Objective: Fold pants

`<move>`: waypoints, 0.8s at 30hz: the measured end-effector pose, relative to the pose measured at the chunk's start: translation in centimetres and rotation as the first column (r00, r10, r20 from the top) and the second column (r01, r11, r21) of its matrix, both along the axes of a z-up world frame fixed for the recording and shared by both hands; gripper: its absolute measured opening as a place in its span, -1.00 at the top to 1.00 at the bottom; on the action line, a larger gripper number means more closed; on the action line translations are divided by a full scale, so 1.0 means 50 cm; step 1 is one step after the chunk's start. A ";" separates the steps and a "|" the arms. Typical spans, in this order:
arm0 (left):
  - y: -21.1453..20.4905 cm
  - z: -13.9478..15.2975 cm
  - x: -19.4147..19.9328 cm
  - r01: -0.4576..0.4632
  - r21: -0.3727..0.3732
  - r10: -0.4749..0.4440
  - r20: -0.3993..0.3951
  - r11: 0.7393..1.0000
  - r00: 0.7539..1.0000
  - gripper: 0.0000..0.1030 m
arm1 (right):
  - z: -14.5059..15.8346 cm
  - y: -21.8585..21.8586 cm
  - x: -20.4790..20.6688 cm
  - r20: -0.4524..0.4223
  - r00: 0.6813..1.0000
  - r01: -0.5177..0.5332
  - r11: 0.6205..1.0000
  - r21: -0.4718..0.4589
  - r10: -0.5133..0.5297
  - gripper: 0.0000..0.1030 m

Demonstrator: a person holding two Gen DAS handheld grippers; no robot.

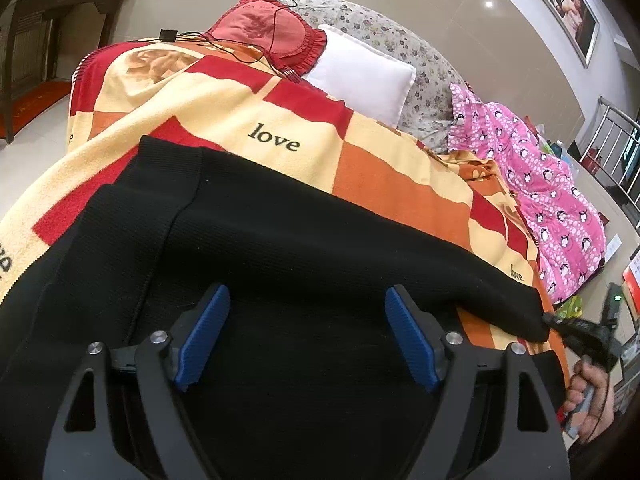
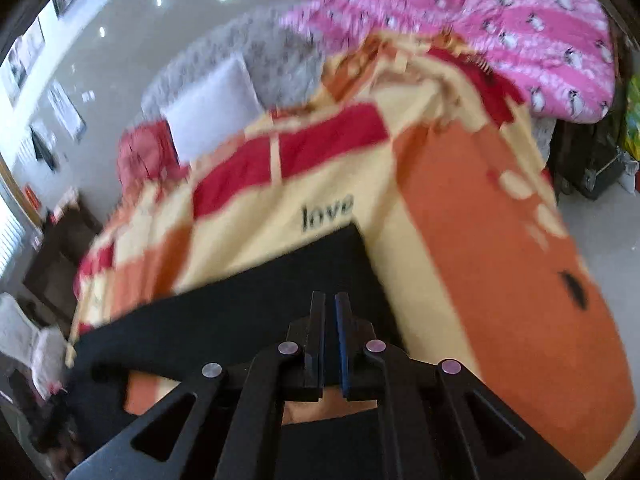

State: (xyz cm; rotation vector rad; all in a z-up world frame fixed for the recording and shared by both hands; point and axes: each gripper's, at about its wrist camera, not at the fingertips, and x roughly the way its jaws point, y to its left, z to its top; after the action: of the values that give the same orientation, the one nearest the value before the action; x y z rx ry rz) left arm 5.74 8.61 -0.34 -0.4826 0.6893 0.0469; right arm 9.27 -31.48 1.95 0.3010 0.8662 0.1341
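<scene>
Black ribbed pants (image 1: 280, 240) lie spread across a checked red, orange and cream blanket (image 1: 224, 120) with "love" printed on it. My left gripper (image 1: 306, 312) is open, its blue pads wide apart just above the pants, holding nothing. My right gripper (image 2: 329, 308) is shut on an edge of the black pants (image 2: 248, 312); in the left wrist view it (image 1: 560, 322) pinches the pants' right corner and lifts it off the blanket. The right wrist view is blurred.
A white pillow (image 1: 360, 76), a red frilled cushion (image 1: 268, 28) with a black cable and a floral quilt (image 1: 400, 40) lie at the bed's far end. A pink penguin-print quilt (image 1: 552, 192) lies at the right edge. A dark wooden table (image 1: 48, 28) stands far left.
</scene>
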 end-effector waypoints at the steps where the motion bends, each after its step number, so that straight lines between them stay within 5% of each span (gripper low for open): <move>1: 0.000 0.000 0.000 0.002 0.000 -0.002 0.000 1.000 1.000 -0.58 | -0.018 0.006 0.011 -0.037 0.999 0.005 1.000 -0.011 -0.006 0.87; 4: -0.007 0.003 0.003 0.021 -0.003 -0.021 0.000 1.000 1.000 -0.69 | -0.034 0.016 0.012 -0.037 0.999 0.016 0.999 -0.041 -0.018 0.82; 6: -0.013 0.004 0.009 0.038 0.004 -0.038 -0.009 0.999 0.999 -0.84 | -0.036 0.020 0.008 -0.024 1.000 -0.012 1.000 -0.009 0.012 0.38; 8: -0.026 0.007 0.017 0.073 0.032 -0.072 -0.030 0.997 0.997 -1.00 | -0.037 0.028 0.007 -0.007 0.997 -0.079 0.996 0.038 0.079 -0.47; 10: -0.042 0.008 0.024 0.086 0.081 -0.081 -0.063 0.993 0.995 -1.00 | -0.040 0.055 0.013 0.003 0.989 -0.145 0.989 -0.013 0.146 -0.67; 14: -0.046 0.008 0.026 0.093 0.109 -0.083 -0.086 0.990 0.993 -1.00 | -0.042 0.104 0.017 -0.024 0.978 -0.208 0.968 -0.142 0.206 -0.99; 24: -0.054 0.007 0.031 0.101 0.150 -0.083 -0.121 0.983 0.989 -1.00 | -0.053 0.144 0.016 -0.052 0.975 -0.220 0.935 -0.278 0.214 -0.99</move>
State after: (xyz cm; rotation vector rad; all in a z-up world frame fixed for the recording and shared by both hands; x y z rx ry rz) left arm 7.30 5.92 0.01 -0.2987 0.8135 0.0411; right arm 10.04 -24.30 -0.68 -0.0628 0.9257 0.2101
